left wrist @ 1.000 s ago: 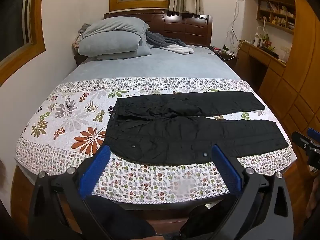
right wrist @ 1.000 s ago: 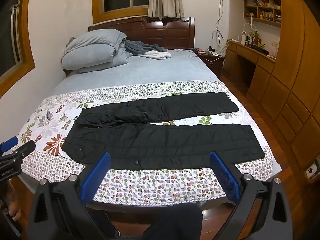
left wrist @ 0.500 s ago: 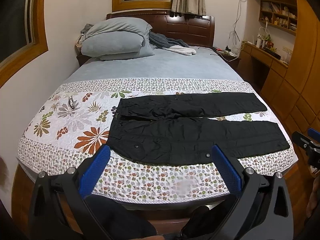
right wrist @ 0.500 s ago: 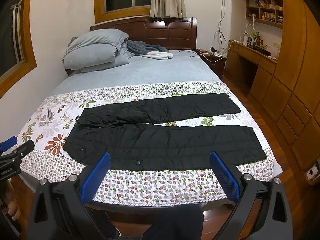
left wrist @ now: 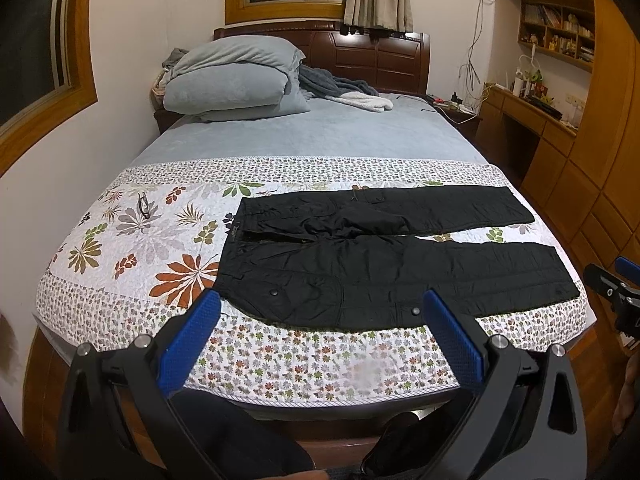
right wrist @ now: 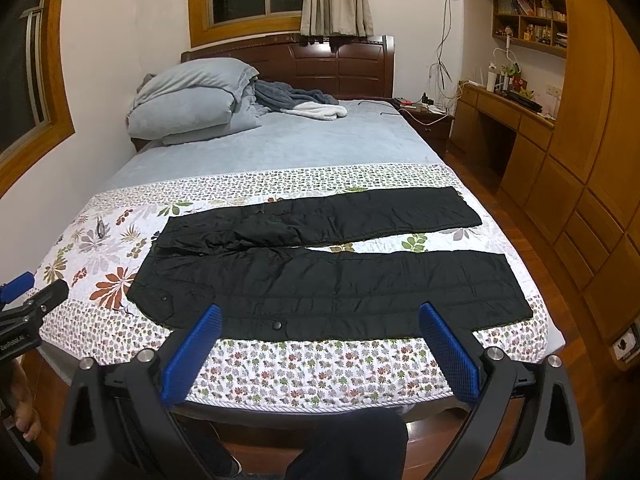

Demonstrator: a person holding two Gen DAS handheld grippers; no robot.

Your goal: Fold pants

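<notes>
Black pants (left wrist: 384, 256) lie flat on the flowered quilt (left wrist: 132, 240) at the foot of the bed, waist to the left, both legs stretched to the right and a little apart. They also show in the right wrist view (right wrist: 332, 272). My left gripper (left wrist: 320, 340) is open and empty, held short of the bed's near edge in front of the waist. My right gripper (right wrist: 320, 348) is open and empty, in front of the near leg. The right gripper's tip shows at the left wrist view's right edge (left wrist: 616, 284).
Grey pillows (left wrist: 232, 76) and a grey and white blanket (left wrist: 352, 94) lie at the headboard end. Glasses (left wrist: 143, 205) lie on the quilt's left side. A wooden desk (right wrist: 516, 108) and cupboards (right wrist: 592, 184) stand along the right. A wall runs along the left.
Both grippers have drifted slightly, so the bed has shifted a little in both views. The pants lie as before and both grippers stay open.
</notes>
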